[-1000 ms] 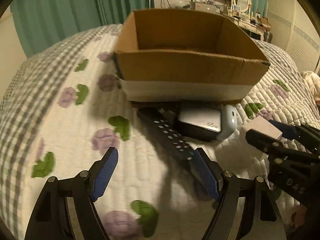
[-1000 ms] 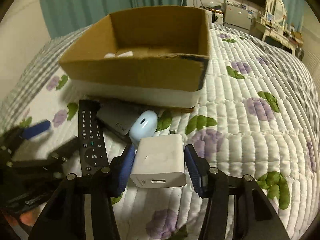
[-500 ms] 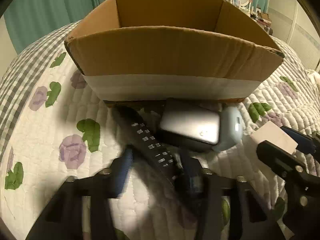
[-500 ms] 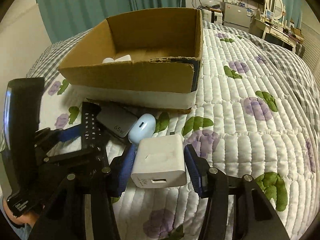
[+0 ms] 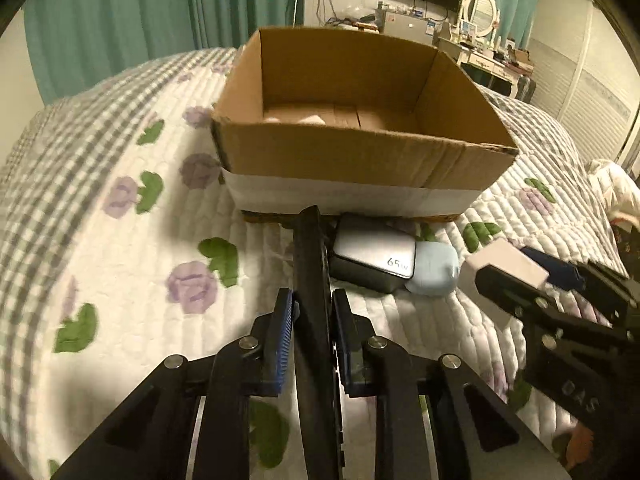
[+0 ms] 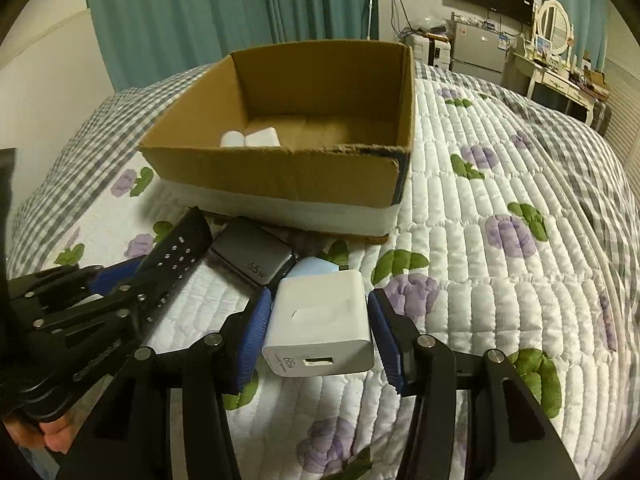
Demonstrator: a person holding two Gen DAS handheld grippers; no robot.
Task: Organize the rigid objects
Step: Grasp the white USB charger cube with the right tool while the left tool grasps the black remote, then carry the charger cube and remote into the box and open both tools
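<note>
- Quilted floral bedspread (image 6: 500, 280) carries everything; teal curtains behind.
- Left gripper (image 5: 313, 322) clamped on black remote control (image 5: 310, 264), held edge-up, tip toward cardboard box (image 5: 360, 148), likely bound for it.
- Right gripper (image 6: 320, 320) pinches white 66W charger (image 6: 322, 318) by its sides, USB port facing camera.
- Grey 65W charger (image 6: 250, 258) and pale blue case (image 6: 312, 270) lie touching, just before the box.
- Box already holds two white items (image 6: 250, 138).

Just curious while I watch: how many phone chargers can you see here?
2 for sure: the white charger held between the right gripper's fingers, and the grey charger lying on the quilt before the cardboard box. White pieces inside could be more.
</note>
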